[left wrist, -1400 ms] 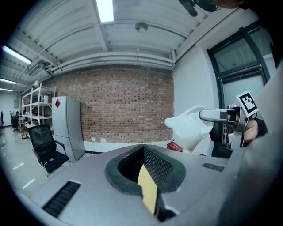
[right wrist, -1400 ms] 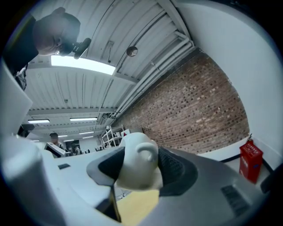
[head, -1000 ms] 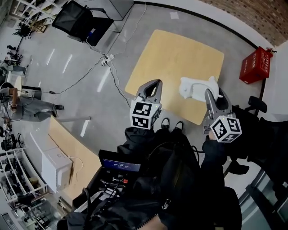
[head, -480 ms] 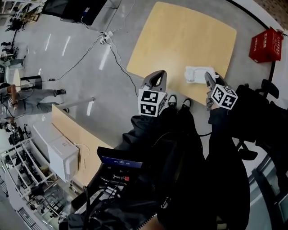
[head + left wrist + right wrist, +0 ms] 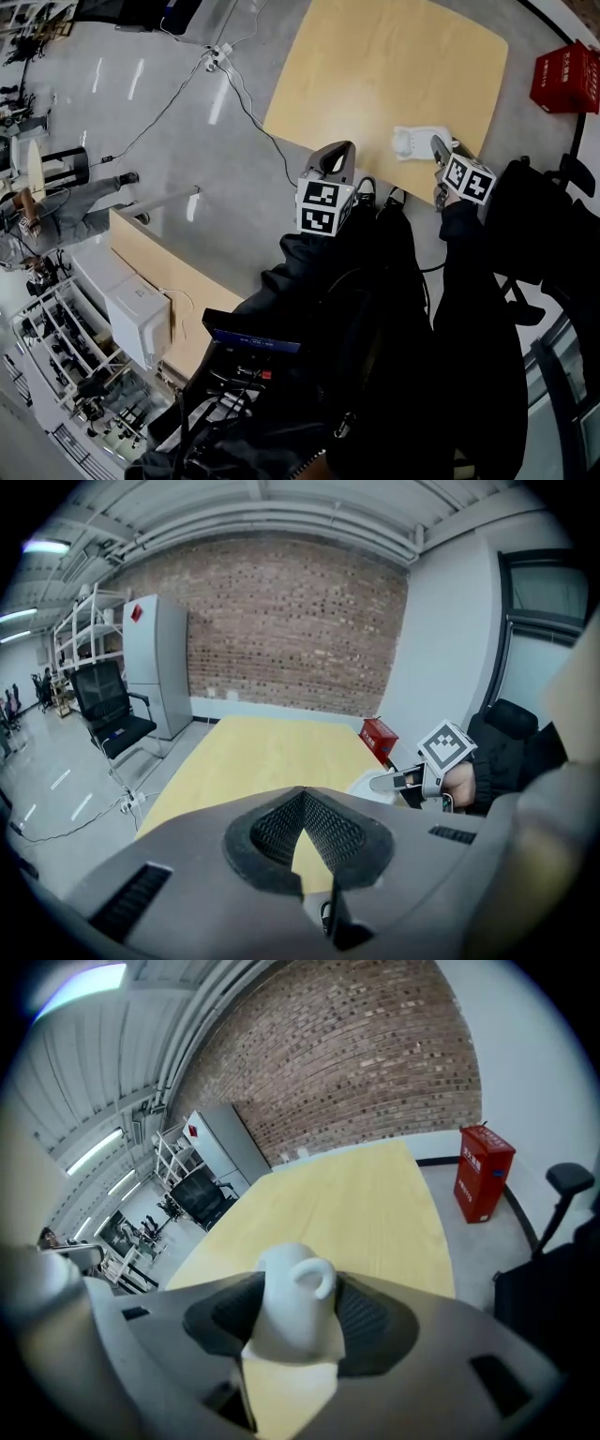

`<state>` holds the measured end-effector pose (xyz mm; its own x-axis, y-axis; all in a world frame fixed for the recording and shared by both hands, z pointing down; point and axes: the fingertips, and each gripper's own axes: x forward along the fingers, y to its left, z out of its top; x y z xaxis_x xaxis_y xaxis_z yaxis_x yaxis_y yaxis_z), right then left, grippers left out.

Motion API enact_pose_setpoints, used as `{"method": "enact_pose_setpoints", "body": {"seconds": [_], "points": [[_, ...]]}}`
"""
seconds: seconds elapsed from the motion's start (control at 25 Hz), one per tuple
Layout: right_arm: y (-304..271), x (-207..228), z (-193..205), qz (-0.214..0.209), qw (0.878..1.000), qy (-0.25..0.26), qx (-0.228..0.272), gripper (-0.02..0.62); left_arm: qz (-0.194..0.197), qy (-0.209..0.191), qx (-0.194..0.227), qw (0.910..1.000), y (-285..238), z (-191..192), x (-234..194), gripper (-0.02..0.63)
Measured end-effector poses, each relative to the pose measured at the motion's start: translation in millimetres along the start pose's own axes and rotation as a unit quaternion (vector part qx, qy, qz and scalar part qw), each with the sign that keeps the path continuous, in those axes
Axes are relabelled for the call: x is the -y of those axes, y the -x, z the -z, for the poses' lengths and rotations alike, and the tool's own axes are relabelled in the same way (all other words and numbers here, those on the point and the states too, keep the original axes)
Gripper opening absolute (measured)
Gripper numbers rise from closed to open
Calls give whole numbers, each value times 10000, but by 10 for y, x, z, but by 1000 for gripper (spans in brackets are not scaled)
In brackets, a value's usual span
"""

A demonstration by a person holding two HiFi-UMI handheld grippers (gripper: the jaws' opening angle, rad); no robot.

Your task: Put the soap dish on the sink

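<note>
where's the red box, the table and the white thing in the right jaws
red box (image 5: 485, 1183), right gripper view, its front face
table (image 5: 375, 66), head view, bare part of its top
white thing (image 5: 291, 1320), right gripper view, its body between the jaws

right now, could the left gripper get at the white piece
Probably yes: only bare table lies between the left gripper and the white piece, but the right gripper grips it.

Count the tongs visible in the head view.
2. Left tongs empty, at the table's near edge; right tongs further right, gripping the white sink over that table. None seem hidden.
</note>
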<state>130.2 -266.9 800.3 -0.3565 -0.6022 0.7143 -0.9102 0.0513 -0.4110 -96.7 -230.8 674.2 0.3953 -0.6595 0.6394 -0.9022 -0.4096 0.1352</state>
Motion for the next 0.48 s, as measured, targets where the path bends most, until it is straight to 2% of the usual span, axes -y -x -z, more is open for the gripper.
{"method": "enact_pose_setpoints", "body": {"seconds": [0.48], "points": [[-128,45,179,-43,9996,-266,101,244,-52,25,-140,9999,-27,128,-115,3]]}}
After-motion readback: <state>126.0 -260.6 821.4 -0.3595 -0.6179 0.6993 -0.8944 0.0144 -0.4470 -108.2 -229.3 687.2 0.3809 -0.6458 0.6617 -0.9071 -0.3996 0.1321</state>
